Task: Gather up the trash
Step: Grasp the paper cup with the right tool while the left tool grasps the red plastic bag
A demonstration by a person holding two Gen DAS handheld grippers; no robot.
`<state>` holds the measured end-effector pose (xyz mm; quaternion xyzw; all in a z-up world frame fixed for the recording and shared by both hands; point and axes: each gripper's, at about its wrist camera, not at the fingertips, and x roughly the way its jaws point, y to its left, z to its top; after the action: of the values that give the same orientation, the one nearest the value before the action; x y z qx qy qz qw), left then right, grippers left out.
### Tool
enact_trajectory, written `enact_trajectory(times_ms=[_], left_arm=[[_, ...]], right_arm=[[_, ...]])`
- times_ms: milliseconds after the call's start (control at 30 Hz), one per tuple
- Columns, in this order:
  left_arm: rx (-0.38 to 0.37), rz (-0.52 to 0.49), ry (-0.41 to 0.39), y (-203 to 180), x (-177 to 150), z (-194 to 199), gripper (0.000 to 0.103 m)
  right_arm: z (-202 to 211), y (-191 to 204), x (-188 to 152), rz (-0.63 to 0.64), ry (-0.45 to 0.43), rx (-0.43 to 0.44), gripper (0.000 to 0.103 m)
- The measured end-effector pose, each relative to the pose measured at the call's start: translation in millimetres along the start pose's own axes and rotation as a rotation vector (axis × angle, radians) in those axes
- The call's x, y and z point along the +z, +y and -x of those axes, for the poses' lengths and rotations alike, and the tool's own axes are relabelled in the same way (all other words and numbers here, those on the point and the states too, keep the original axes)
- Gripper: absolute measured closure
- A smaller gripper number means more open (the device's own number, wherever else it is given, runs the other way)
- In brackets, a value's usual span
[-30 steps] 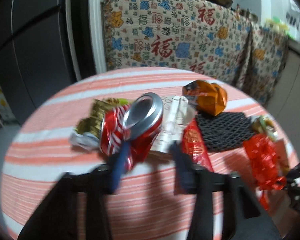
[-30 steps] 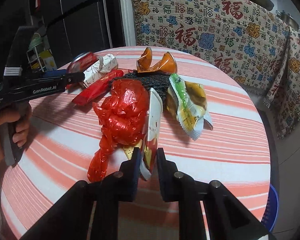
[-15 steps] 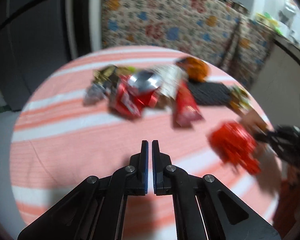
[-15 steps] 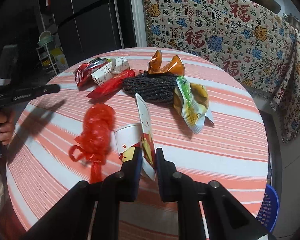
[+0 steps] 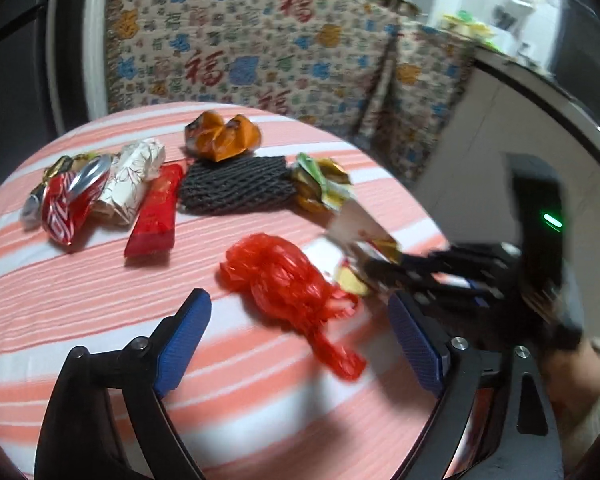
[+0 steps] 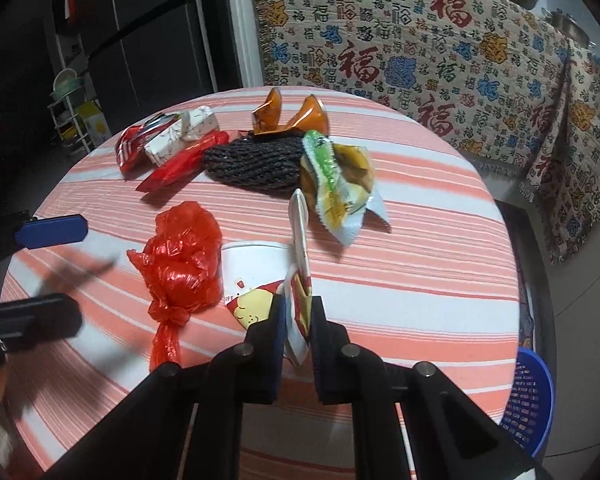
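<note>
Trash lies on a round striped table (image 5: 80, 280). A crumpled red plastic bag (image 5: 284, 280) (image 6: 182, 256) lies near the front. My left gripper (image 5: 300, 340) is open, its blue pads on either side of the bag, just short of it. My right gripper (image 6: 298, 320) is shut on a flattened white paper cup (image 6: 260, 272), which it holds by the rim beside the red bag; it also shows in the left wrist view (image 5: 364, 236). Further back lie a crushed red can (image 5: 66, 204), a white wrapper (image 5: 130, 184), a red packet (image 5: 156, 212), black foam netting (image 5: 236, 190), an orange wrapper (image 5: 220, 140) and a green-yellow snack bag (image 6: 340, 188).
A blue plastic basket (image 6: 528, 396) stands on the floor right of the table. A patterned cloth (image 6: 420, 48) covers furniture behind the table. A dark fridge (image 6: 148, 32) and a small rack (image 6: 72, 116) stand at the back left.
My left gripper left the can, shut, swung right and opened around the red bag. My right gripper pulled the paper cup away from the red bag, which now lies alone.
</note>
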<state>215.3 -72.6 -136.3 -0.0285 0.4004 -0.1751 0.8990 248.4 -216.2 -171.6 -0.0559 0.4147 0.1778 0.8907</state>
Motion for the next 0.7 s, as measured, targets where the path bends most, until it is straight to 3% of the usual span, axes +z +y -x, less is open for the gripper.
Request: enact_trajectory(times_ms=[167,233,367,467,600,667,700], left_arm=[[0.104,0.027,0.025,2.6,8.4,-36.3,0.015],[0.080,0.037,0.033,9.2,5.2,-41.7,0.047],[0.039,0.021,0.054,18.4,2.4,-32.7,0.054],[0.016,-0.027,0.100,29.7,-3.8,-16.6,0.054],[0.074,-0.091,0.112,51.6,-12.3,8.5,0.049],[0.094,-0.058,0.102,64.1,-15.4,15.2,0.033],[0.091,-0.026,0.093,70.0,-17.6,16.6,0.020]], right_arm=[[3.8,-10.9,-5.1,-0.024,0.003,-0.006,0.091],[4.9,-13.0,-7.0,-0.025,0.005,0.005,0.091],[7.1,-12.3,-9.5,-0.011,0.003,0.033,0.091],[6.7,-7.3,-10.3,0.000,0.002,0.067,0.091],[5.4,5.8,-7.0,0.012,-0.013,0.122,0.091],[0.9,16.1,-7.2,0.040,-0.004,0.130,0.090],[-2.3,20.6,-7.3,0.052,-0.002,0.122,0.083]])
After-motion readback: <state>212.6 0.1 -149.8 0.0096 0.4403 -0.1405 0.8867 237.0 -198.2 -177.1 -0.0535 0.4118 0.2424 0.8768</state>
